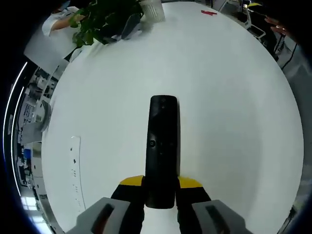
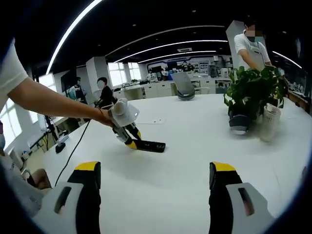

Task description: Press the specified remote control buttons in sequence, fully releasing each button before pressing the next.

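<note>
Gripping the remote (image 1: 162, 151) at its near end, the left gripper (image 1: 161, 191) has both yellow-tipped jaws closed against the remote's two long sides. Long axis of the remote runs straight along the gripper's own line, pointing away from the camera toward the far side of the white table (image 1: 234, 97). Button face is up; a small round button sits near mid-length, another mark near the far end. In the left gripper view I cannot tell whether the body lies on the tabletop or is just above it.

Right gripper view shows the same pair from the side: left gripper (image 2: 130, 141) is held in a person's hand (image 2: 106, 117), angled down, with the remote (image 2: 147, 145) sticking out to the right, roughly level with the table (image 2: 195, 146), far end at or just above the surface.

Right gripper (image 2: 155, 187) is wide open, holds nothing, hangs over bare table well apart from the remote.

Potted plant (image 2: 253, 90) and a white cup (image 2: 269, 122) stand on the right of the table, cup just beside the plant. Small red item (image 1: 208, 12) lies at the far edge.
</note>
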